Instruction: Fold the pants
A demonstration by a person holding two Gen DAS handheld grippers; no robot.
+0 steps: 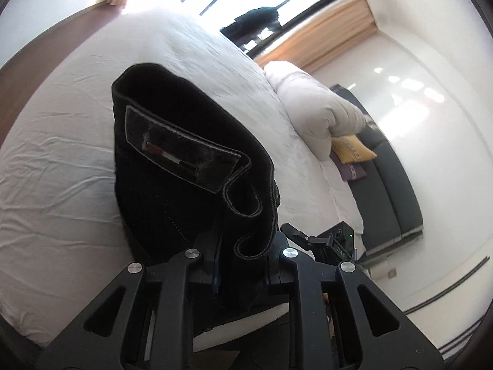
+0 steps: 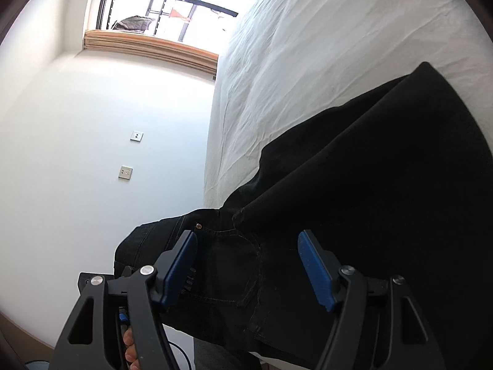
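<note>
Two claws: left claw clenches pants waistband; right claw gapes over them.

Bed: white wrinkled sheet.
Duvet: bunched, white.
Cushion: yellow, on grey sofa.
Window: barred.
Wall sockets: two.

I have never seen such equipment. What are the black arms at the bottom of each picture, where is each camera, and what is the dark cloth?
No robot is here: a person holds one hand tool in each hand, and a wide-angle camera on each tool looks forward along its two fingers. The black arms are those tools. The dark cloth is black pants, lying on a bed with a white sheet. In the left camera's picture, the left tongs are shut on the pants near the waistband with its patch. In the right camera's picture, the right tongs are open, with blue pads on either side of the pants near a pocket.
</note>
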